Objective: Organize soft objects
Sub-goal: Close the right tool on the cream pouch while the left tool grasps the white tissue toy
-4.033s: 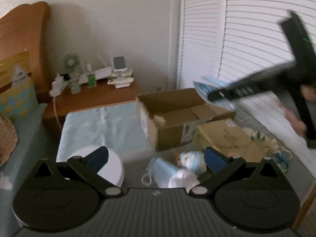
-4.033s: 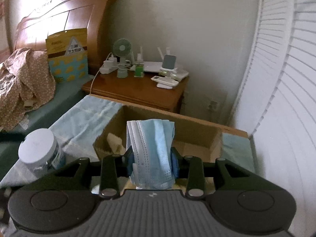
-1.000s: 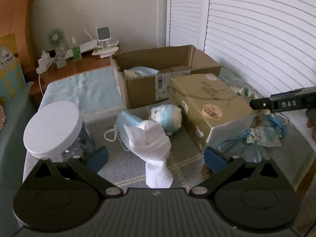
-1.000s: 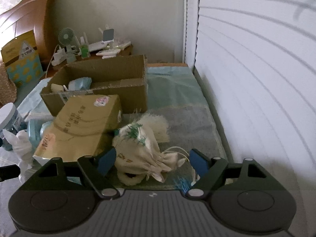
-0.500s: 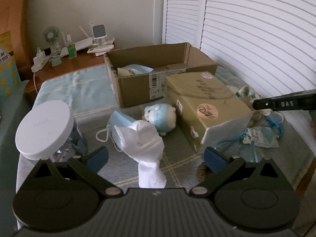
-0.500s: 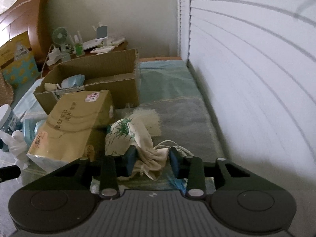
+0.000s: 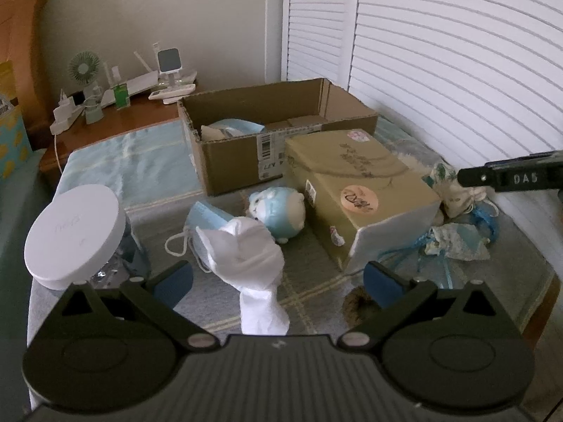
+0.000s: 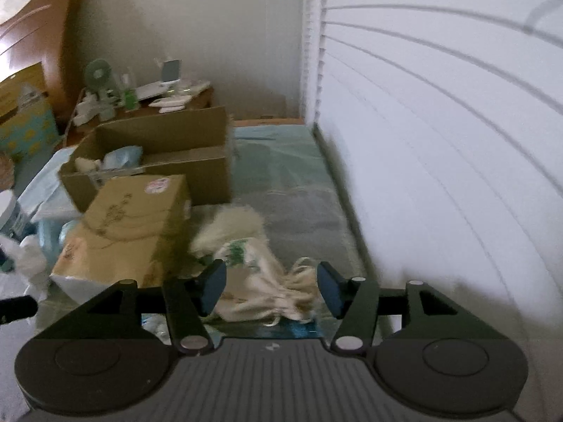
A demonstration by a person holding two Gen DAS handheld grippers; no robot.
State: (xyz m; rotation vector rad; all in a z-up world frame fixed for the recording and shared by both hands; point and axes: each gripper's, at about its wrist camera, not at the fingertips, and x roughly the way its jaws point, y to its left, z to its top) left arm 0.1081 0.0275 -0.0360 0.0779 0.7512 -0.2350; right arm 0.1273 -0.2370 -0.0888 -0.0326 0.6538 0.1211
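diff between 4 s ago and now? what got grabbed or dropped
The right gripper was clamped on a blue face mask over the open cardboard box; that mask now lies inside the box. The gripper then shifted to the cream drawstring cloth pouch, closed on it half a second ago, and its jaws have just been opening around it. The left gripper stays open, with nothing in it.

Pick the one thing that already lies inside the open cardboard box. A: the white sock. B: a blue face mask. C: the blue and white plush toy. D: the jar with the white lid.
B: a blue face mask lies in the left end of the open cardboard box, while the plush toy, the white sock and the jar all sit outside it on the cloth.
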